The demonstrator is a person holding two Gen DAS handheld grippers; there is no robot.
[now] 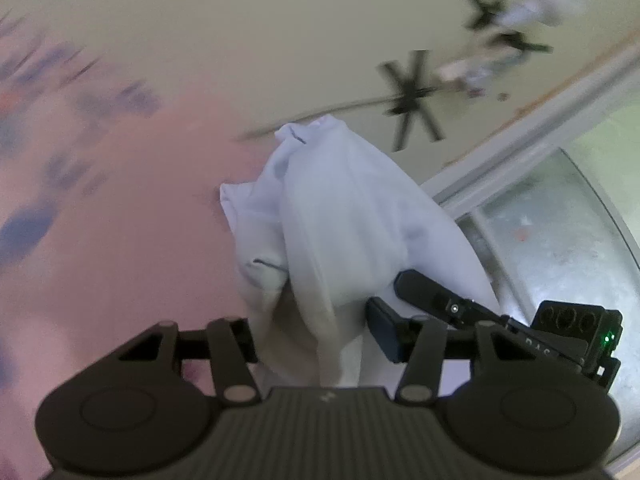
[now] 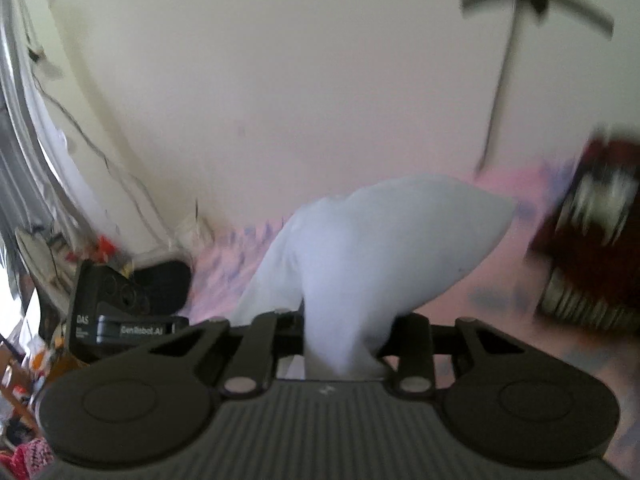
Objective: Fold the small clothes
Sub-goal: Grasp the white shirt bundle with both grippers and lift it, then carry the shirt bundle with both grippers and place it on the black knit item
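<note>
Both your grippers clamp one white garment [image 1: 340, 216], lifted above the pink sheet [image 1: 120, 220]: left gripper [image 1: 316, 344] and right gripper [image 2: 344, 340] are partly closed on bunched cloth. Only your right view shows a dark red patterned cloth [image 2: 592, 240]; only your left shows a grey panel [image 1: 560, 248].

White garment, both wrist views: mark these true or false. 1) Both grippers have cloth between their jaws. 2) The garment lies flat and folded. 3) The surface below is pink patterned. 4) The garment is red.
1) True: the left gripper and the right gripper each clamp the white garment.
2) False: it hangs bunched from the grippers.
3) True: a pink patterned sheet lies beneath.
4) False: it is white.
</note>
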